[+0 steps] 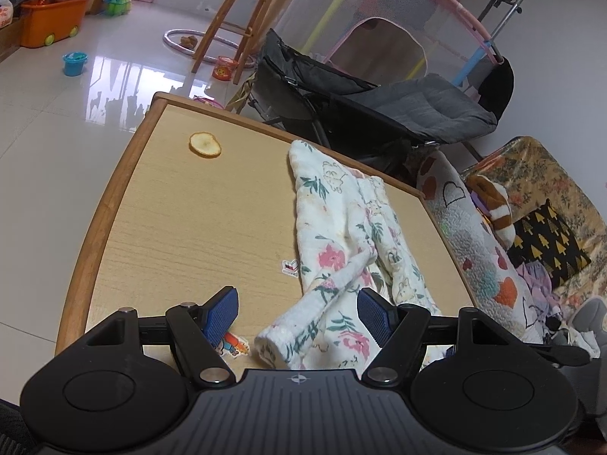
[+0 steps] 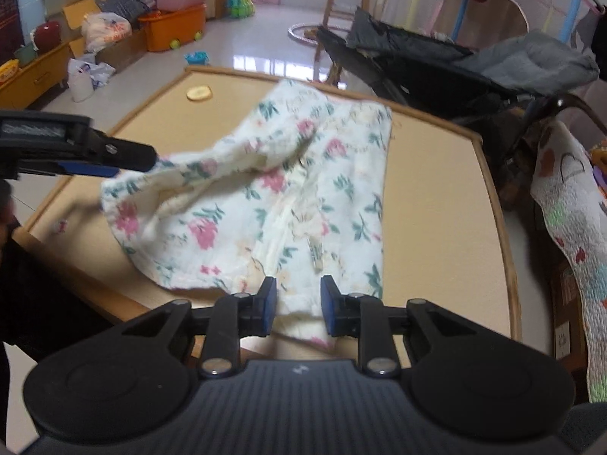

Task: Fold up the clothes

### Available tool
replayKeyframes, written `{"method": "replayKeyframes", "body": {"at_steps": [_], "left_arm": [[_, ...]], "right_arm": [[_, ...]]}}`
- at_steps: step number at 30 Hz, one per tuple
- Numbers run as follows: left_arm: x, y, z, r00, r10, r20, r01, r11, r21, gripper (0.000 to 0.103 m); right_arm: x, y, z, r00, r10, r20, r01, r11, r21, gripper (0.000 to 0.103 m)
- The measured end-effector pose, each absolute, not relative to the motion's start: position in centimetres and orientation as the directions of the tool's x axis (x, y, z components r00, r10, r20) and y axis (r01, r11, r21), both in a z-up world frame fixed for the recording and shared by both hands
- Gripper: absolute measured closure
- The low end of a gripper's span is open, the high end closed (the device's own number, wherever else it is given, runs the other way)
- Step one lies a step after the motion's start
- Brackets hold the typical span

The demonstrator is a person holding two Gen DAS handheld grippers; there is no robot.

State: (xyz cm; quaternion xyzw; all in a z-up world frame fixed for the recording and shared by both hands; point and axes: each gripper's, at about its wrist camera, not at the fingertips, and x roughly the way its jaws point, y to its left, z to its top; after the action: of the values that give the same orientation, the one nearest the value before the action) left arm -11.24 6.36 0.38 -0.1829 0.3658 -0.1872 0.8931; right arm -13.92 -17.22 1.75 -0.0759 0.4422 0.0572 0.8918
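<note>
Blue-padded fingers of the right gripper (image 2: 295, 305) sit nearest the lens, clamped on the near hem of the floral garment (image 2: 273, 197), a fold of white cloth bunched between the pads right at the near edge of the table (image 2: 436, 204). From that pinch the garment runs away across the tabletop, mostly flat, its far end stopping just short of the far rim.

In the right wrist view the left gripper (image 2: 114, 157) reaches in from the left side of the garment, its dark tip meeting a raised corner of cloth that lifts off the wood. In its own view the left gripper (image 1: 297, 307) has its jaws spread wide, a rolled sleeve of the garment (image 1: 334, 235) lying between the fingers but touching neither pad, so it grasps nothing.

Left of the garment the wood is bare save for a round yellow slice (image 1: 205, 144) near the far left corner, a small sticker (image 1: 289, 267) just beside the cloth, and a cartoon sticker (image 1: 233, 345) by the left finger. Right of the garment a narrow strip of bare wood runs to the raised rim.

Beyond the far rim, close to the garment's far end, stands a dark stroller (image 1: 379, 113). Off the right rim hangs a heart-printed quilt (image 2: 569, 235).
</note>
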Motion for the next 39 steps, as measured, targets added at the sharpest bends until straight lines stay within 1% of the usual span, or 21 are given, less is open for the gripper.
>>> {"method": "replayKeyframes", "body": {"at_steps": [2, 5, 8, 13, 15, 21, 28, 30, 33, 35, 37, 39], "left_arm": [[-11.3, 6.4, 0.3, 0.662, -0.464, -0.589, 0.197, 0.866, -0.460, 0.032], [-11.3, 6.6, 0.3, 0.661, -0.460, -0.593, 0.189, 0.867, -0.461, 0.032], [-11.4, 6.6, 0.4, 0.665, -0.463, -0.587, 0.193, 0.865, -0.464, 0.032], [-11.4, 6.6, 0.4, 0.665, -0.465, -0.585, 0.194, 0.863, -0.466, 0.032], [-11.4, 6.5, 0.4, 0.664, -0.466, -0.585, 0.194, 0.863, -0.467, 0.032], [-11.5, 6.3, 0.3, 0.660, -0.468, -0.587, 0.193, 0.862, -0.469, 0.032], [-11.5, 6.3, 0.3, 0.659, -0.470, -0.586, 0.193, 0.860, -0.473, 0.032], [-11.5, 6.3, 0.4, 0.657, -0.474, -0.586, 0.197, 0.858, -0.474, 0.032], [-11.6, 6.1, 0.4, 0.651, -0.479, -0.589, 0.209, 0.859, -0.467, 0.032], [-11.7, 5.9, 0.4, 0.648, -0.480, -0.592, 0.219, 0.861, -0.459, 0.032], [-11.8, 5.7, 0.4, 0.644, -0.480, -0.595, 0.223, 0.863, -0.454, 0.032], [-11.9, 5.5, 0.4, 0.641, -0.480, -0.598, 0.225, 0.863, -0.452, 0.032]], "right_arm": [[-13.8, -17.3, 1.1, 0.587, 0.031, -0.809, -0.167, 0.982, -0.084, 0.097], [-13.9, -17.3, 1.0, 0.593, 0.034, -0.804, -0.172, 0.981, -0.085, 0.100], [-14.4, -17.4, 2.0, 0.631, 0.056, -0.774, -0.169, 0.983, -0.067, 0.101], [-14.7, -17.3, 3.9, 0.660, 0.115, -0.743, -0.183, 0.983, -0.010, 0.101], [-14.6, -17.0, 3.9, 0.644, 0.134, -0.753, -0.200, 0.980, 0.003, 0.101], [-14.1, -16.4, 1.6, 0.586, 0.127, -0.800, -0.218, 0.976, -0.005, 0.101], [-13.9, -16.8, 1.2, 0.576, 0.137, -0.806, -0.205, 0.978, 0.020, 0.100], [-14.0, -16.9, 1.6, 0.583, 0.136, -0.801, -0.194, 0.981, 0.026, 0.097], [-14.8, -17.3, 3.4, 0.634, 0.125, -0.764, -0.176, 0.984, 0.015, 0.095], [-15.2, -17.7, 4.7, 0.665, 0.114, -0.738, -0.158, 0.987, 0.011, 0.086], [-15.2, -18.6, 5.4, 0.665, 0.103, -0.740, -0.119, 0.992, 0.031, 0.082], [-15.2, -19.6, 5.4, 0.665, 0.089, -0.742, -0.080, 0.996, 0.047, 0.080]]}}
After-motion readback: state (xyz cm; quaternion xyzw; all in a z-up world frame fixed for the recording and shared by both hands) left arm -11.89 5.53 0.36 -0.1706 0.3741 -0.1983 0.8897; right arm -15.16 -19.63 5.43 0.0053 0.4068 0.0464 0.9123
